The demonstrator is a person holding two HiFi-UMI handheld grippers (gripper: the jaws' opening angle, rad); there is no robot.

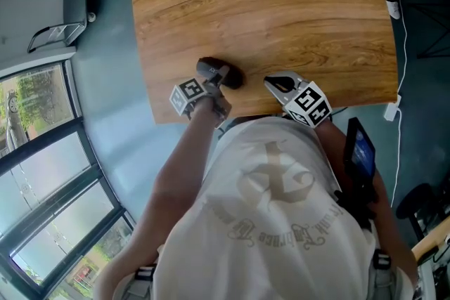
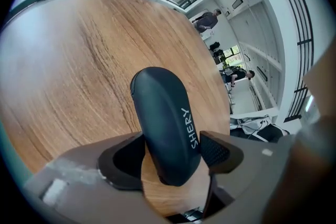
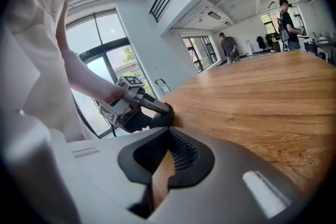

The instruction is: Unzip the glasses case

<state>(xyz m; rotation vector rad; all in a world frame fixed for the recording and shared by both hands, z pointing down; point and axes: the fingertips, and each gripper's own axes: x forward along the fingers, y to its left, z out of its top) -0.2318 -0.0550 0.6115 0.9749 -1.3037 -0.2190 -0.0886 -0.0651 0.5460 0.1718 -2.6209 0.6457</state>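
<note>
Jaws apart, our left gripper [image 2: 173, 153] straddles the near end of the glasses case [image 2: 161, 113], which lies lengthwise away from us, our closed right gripper [image 3: 167, 161] to its right.

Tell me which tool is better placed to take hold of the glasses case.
Left. The left tool straddles the glasses case, with its jaws apart on either side of the case's near end. The right tool is shut and empty and stands apart from the case.
</note>
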